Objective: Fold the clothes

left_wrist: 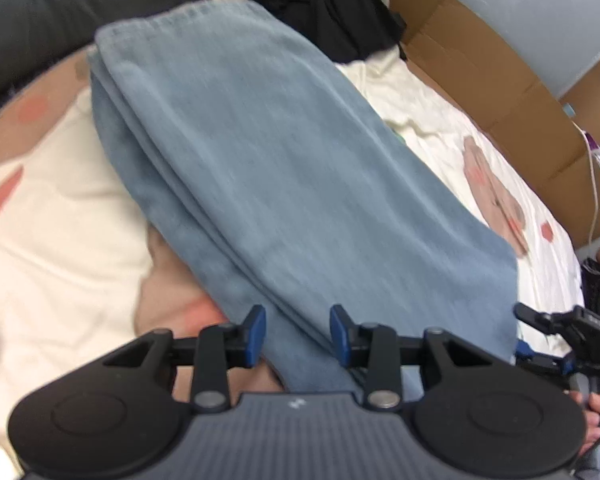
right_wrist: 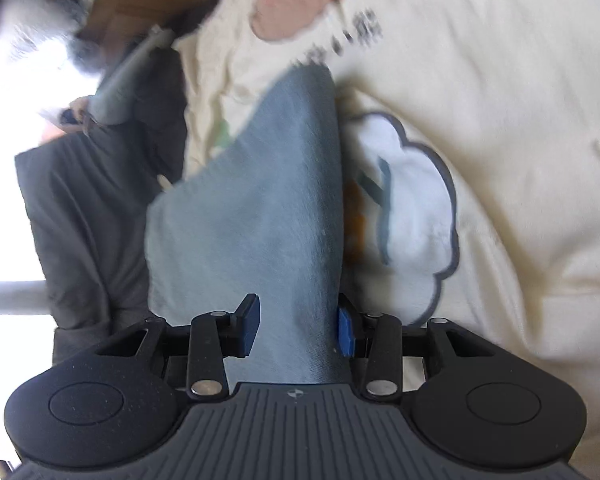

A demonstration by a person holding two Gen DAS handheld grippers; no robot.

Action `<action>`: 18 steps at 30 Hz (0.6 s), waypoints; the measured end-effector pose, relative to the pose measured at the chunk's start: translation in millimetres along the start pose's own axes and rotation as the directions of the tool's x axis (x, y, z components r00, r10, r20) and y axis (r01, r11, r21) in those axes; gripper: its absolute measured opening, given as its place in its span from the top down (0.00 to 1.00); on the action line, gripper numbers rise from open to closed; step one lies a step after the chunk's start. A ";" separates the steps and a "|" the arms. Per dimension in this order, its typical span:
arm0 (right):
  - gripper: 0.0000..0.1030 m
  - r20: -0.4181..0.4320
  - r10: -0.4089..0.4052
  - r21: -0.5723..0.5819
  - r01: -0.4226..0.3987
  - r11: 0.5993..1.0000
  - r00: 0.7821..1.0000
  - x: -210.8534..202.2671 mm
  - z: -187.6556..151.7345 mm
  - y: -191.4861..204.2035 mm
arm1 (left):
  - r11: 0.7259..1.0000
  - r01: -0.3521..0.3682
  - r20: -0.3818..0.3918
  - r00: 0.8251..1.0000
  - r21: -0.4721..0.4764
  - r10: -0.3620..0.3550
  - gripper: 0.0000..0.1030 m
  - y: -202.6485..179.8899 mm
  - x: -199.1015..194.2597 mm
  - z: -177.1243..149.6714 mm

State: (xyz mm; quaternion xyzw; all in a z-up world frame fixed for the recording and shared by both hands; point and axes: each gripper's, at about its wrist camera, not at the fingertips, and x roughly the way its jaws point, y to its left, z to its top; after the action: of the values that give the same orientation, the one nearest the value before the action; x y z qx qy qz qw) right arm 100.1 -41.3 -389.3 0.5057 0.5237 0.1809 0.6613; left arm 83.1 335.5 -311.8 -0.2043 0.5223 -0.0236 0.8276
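A pair of light blue jeans (left_wrist: 284, 168) lies folded lengthwise on the cream printed bedsheet (left_wrist: 60, 216), running from the far left to the near right. My left gripper (left_wrist: 298, 336) hovers over the near end, jaws apart, and the layered fold edge runs between the blue pads (left_wrist: 256, 332) without being pinched. My right gripper (left_wrist: 524, 332) sits at the jeans' near right corner. In the right wrist view my right gripper (right_wrist: 298, 330) is shut on a bunched flap of the jeans (right_wrist: 268, 208), which fills the gap between its pads and rises away from it.
A brown cardboard box (left_wrist: 500, 92) lines the bed's right side, with a white cable (left_wrist: 594, 200) hanging over it. Black clothes (left_wrist: 324, 4) lie at the far end and a dark grey cover (left_wrist: 32, 12) at the far left. Dark grey fabric (right_wrist: 88, 216) hangs left of the right gripper.
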 end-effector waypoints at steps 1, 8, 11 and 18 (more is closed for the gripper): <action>0.59 -0.005 0.004 -0.001 -0.004 1.000 1.000 3.9 -0.4 0.2 | 1.000 -0.004 -0.019 1.000 -0.001 0.004 0.64 -0.7 3.3 -3.2; 0.59 0.006 0.010 -0.001 -0.010 1.000 1.000 22.9 3.2 9.3 | 0.999 -0.025 -0.080 0.997 -0.041 0.021 0.65 8.2 13.0 -22.1; 0.88 0.018 0.013 -0.009 -0.013 1.000 1.000 22.2 4.7 16.3 | 0.996 -0.015 -0.086 0.996 -0.083 0.008 0.65 10.3 18.3 -26.1; 0.95 0.023 -0.033 -0.016 0.034 0.999 0.999 9.9 7.7 29.6 | 0.993 0.000 -0.101 0.995 -0.119 -0.013 0.74 5.8 23.0 -30.5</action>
State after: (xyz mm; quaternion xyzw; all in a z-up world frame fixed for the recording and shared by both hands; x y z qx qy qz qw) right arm 119.3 -24.9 -369.4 0.4933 0.5230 0.1684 0.6744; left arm 65.8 325.4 -344.9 -0.2533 0.5637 -0.0056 0.7862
